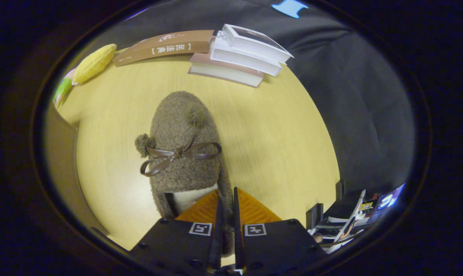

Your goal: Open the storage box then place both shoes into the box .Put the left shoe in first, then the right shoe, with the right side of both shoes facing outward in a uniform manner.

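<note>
One shoe point(185, 149) gripped, carried above the table point(277, 145).
Gripper point(226, 209) fingers clench its heel rim at 6 o'clock; toe points to 12. Boxing it apparently remains.

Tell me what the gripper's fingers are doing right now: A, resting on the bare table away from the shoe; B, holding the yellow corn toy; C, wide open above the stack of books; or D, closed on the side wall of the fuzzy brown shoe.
D: the gripper has both fingers nearly together with the edge of the fuzzy brown shoe pinched between them, above the table, well short of the books and the corn toy.
</note>
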A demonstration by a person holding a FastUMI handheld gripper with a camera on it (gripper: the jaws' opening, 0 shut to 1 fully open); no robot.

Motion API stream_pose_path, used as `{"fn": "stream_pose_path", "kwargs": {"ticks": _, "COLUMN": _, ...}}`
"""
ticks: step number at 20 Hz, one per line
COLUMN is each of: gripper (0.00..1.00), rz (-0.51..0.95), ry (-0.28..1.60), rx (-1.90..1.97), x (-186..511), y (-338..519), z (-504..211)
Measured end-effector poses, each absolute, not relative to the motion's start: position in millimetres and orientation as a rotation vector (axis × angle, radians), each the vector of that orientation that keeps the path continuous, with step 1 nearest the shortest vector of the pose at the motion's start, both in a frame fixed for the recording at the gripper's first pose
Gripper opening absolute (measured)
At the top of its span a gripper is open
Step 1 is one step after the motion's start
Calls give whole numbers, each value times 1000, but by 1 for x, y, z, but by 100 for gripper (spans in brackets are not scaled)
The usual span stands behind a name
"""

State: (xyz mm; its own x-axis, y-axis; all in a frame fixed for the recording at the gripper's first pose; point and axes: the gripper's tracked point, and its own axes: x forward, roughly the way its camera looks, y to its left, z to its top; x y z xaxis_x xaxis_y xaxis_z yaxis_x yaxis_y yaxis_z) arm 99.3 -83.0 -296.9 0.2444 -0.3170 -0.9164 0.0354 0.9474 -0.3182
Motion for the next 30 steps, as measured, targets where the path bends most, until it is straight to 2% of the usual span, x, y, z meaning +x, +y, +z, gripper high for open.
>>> {"fn": "stream_pose_path", "kwargs": {"ticks": 7, "gripper": 4, "rz": -272, "ry": 1275, "rx": -235, "x": 98, "y": -77, "z": -297}}
{"fn": "stream_pose_path", "kwargs": {"ticks": 12, "gripper": 4, "rz": -310, "ry": 1227, "rx": -260, "x": 104, "y": -79, "z": -272}}
{"fn": "stream_pose_path", "kwargs": {"ticks": 20, "gripper": 3, "rz": -359, "ry": 1105, "rx": -275, "x": 104, "y": -73, "z": -193}}
{"fn": "stream_pose_path", "kwargs": {"ticks": 30, "gripper": 3, "rz": -322, "ry": 1047, "rx": -377, "x": 87, "y": -19, "z": -110}}
